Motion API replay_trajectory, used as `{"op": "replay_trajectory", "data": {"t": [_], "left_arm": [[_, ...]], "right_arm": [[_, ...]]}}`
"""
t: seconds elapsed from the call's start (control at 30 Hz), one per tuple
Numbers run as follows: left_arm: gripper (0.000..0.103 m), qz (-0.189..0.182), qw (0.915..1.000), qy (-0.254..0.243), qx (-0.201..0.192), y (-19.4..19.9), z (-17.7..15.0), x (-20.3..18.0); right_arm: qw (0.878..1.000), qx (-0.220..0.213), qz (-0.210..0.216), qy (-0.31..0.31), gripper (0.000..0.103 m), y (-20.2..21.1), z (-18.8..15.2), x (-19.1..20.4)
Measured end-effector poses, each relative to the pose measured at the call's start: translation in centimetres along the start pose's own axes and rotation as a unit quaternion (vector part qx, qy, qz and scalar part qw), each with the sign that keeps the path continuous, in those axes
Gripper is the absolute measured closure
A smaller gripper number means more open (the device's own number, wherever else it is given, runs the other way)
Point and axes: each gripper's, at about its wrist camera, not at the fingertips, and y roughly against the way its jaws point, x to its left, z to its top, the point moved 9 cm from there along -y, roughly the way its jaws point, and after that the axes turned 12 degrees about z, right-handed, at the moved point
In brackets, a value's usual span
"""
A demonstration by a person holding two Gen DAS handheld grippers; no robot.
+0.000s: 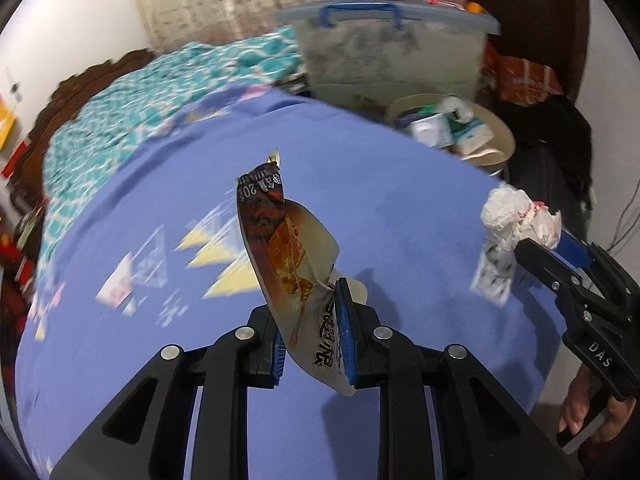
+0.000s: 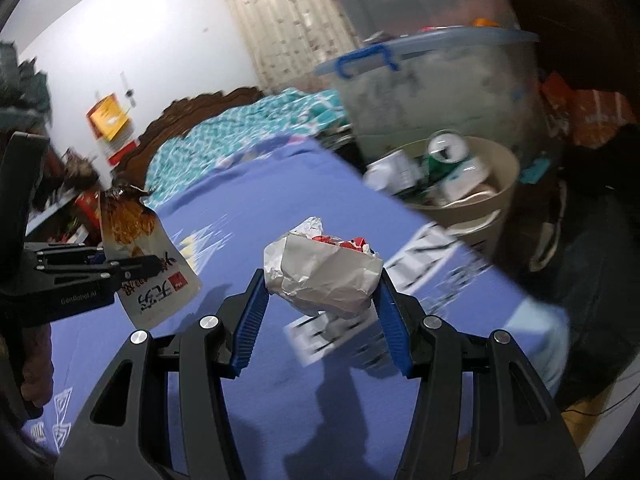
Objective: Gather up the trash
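Mid-carry above the blue bedsheet (image 1: 360, 200), the left gripper (image 1: 312, 332) pinches a snack wrapper (image 1: 288, 248) and the right gripper (image 2: 320, 300) clamps crumpled paper (image 2: 324, 276), the next move likely a release over the trash bin (image 2: 504, 196) at two o'clock.

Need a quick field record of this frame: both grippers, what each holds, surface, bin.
left gripper: shut on snack wrapper
right gripper: shut on crumpled paper wad
surface: blue bedsheet, both items held clear above it
bin: beige waste bin past the bed edge, already holding a green can and cartons
blur: background smeared
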Motion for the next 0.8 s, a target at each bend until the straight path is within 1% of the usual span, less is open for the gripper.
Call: {"op": "replay_trajectory", "data": {"t": [0.1,0.2,0.27,0.37,0.47,0.53,0.6,0.67,0.7,0.73,0.77,0.8], "left_arm": [[0.082,-0.050,0.9987,-0.014,-0.001,-0.7,3.2,-3.7],[0.083,-0.096,0.9952,-0.020,0.000,-1.8,6.3,-7.1],[0.083,-0.114,0.9933,-0.023,0.002,-2.6,8.4,-9.0],[0.083,-0.142,0.9896,-0.021,0.001,-4.2,11.8,-11.6],[0.083,-0.176,0.9843,-0.012,0.009,-5.9,15.0,-13.8],[0.083,-0.197,0.9801,-0.007,0.022,-7.5,16.9,-15.1],[0.083,-0.210,0.9769,-0.001,0.037,-9.1,18.2,-16.1],[0.083,-0.226,0.9724,0.003,0.057,-10.6,18.8,-17.0],[0.085,-0.231,0.9707,0.004,0.064,-11.4,19.2,-17.5],[0.086,-0.235,0.9696,-0.001,0.069,-12.1,19.5,-18.0],[0.086,-0.233,0.9698,-0.006,0.072,-12.7,19.6,-18.4],[0.086,-0.228,0.9707,-0.013,0.074,-13.3,19.8,-18.9]], "right_arm": [[1.000,-0.008,-0.006,-0.020,0.048,0.4,1.5,-2.7],[0.999,-0.012,-0.014,-0.037,0.048,0.5,3.3,-5.8],[0.999,-0.015,-0.018,-0.049,0.048,0.6,4.6,-7.7],[0.997,-0.020,-0.035,-0.060,0.048,0.3,6.7,-11.1],[0.998,-0.011,-0.041,-0.056,0.047,-0.7,8.2,-12.9],[0.998,0.008,-0.037,-0.045,0.047,-2.3,9.0,-13.6],[0.998,0.034,-0.020,-0.044,0.047,-3.9,9.0,-13.9],[0.997,0.063,-0.004,-0.046,0.047,-5.9,8.8,-14.2],[0.996,0.077,-0.002,-0.048,0.047,-6.5,8.7,-14.4],[0.994,0.094,0.012,-0.056,0.046,-7.0,8.5,-14.2],[0.991,0.114,0.027,-0.062,0.045,-7.7,8.2,-14.2],[0.989,0.131,0.029,-0.063,0.043,-8.2,7.9,-14.3]]}}
